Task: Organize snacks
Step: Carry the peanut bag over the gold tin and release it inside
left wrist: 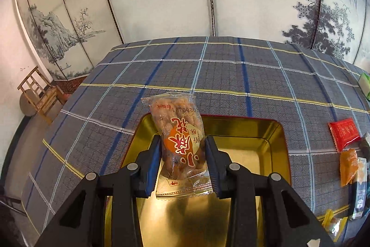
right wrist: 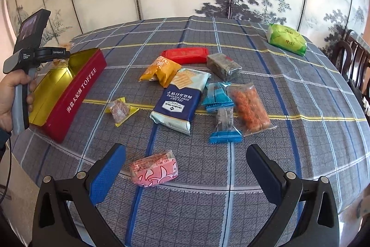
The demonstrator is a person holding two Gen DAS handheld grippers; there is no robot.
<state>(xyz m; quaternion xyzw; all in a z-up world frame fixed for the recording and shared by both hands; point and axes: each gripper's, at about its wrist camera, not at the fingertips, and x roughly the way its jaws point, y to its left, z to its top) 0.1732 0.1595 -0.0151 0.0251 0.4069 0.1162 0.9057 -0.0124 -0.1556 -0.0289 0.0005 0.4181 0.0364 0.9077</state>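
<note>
One clear packet of fried twists (left wrist: 182, 145) clamped between left gripper (left wrist: 182, 154) pads, hanging over the gold inside of the red toffee tin (left wrist: 266, 147). Right gripper (right wrist: 185, 173) jaws spread wide above a pink snack pack (right wrist: 153, 169); other snacks scattered on the plaid tablecloth (right wrist: 231, 212).

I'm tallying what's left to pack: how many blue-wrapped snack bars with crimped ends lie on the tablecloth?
2. One blue-wrapped bar lies right of the soda cracker pack, against the clear bag of orange snacks. The other lies just nearer the camera, overlapping it. None seems hidden.
</note>
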